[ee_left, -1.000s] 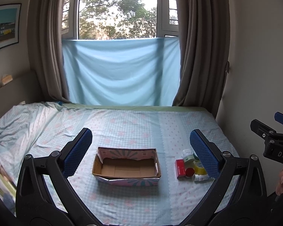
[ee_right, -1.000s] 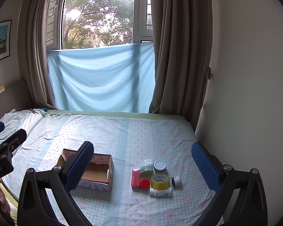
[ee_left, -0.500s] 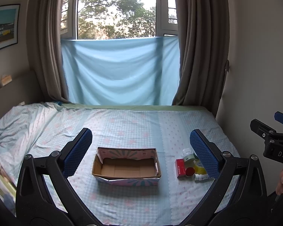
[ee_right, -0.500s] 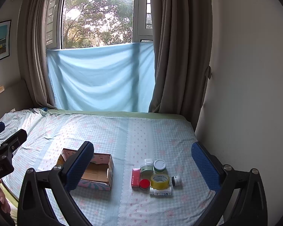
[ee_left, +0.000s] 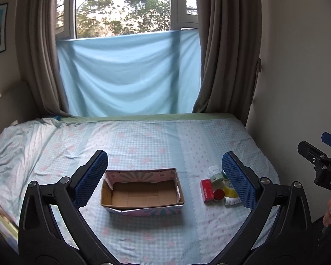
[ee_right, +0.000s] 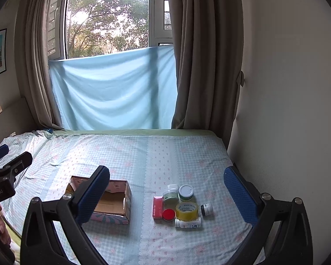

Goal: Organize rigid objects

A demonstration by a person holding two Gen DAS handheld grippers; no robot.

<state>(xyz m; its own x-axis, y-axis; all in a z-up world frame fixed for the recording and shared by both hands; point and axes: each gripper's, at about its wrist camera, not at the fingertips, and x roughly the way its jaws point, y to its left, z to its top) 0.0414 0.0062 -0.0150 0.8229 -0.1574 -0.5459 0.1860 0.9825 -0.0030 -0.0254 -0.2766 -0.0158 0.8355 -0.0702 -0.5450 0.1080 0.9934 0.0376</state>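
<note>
The left gripper (ee_left: 164, 176) is spread wide and holds nothing; between its blue fingers lies the open cardboard box with a pink patterned outside (ee_left: 142, 192), which stands on the light blue checked bedsheet (ee_left: 143, 139). The right gripper (ee_right: 166, 194) is also wide apart and empty. Right of the box, a tight group of small things lies on the sheet: a flat red carton (ee_right: 157, 207), a round red cap (ee_right: 168, 214), a yellow tape roll (ee_right: 187, 210), a white bottle lying on its side (ee_right: 188, 223), two white-lidded jars (ee_right: 186, 192) and a small dark jar (ee_right: 206, 209).
</note>
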